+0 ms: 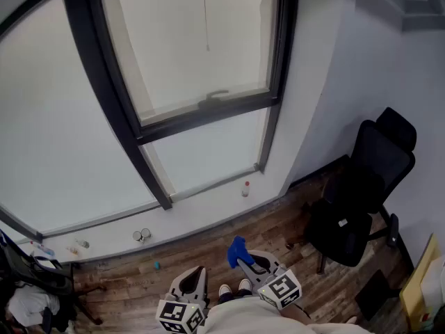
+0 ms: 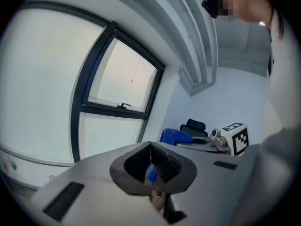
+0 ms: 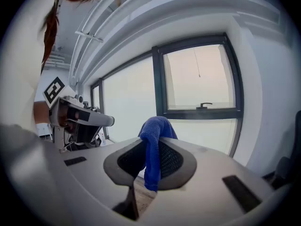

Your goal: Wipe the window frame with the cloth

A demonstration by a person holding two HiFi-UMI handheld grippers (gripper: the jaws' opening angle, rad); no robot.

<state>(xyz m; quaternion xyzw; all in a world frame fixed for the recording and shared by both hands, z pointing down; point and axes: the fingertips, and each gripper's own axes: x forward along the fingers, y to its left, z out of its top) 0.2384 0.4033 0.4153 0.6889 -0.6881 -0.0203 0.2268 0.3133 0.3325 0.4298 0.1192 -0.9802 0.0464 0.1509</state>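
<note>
A dark window frame with a handle stands ahead, above a white sill. The same frame fills the right gripper view and shows as the frame in the left gripper view. My right gripper is held low near my body, shut on a blue cloth, which hangs between its jaws as the cloth. My left gripper sits beside it, jaws closed together with nothing held. The cloth also shows off to the right in the left gripper view.
A black office chair stands at the right on the wood floor. Small bottles and cans sit on the sill, one bottle near the frame's corner. Dark clutter fills the lower left. A white wall rises at right.
</note>
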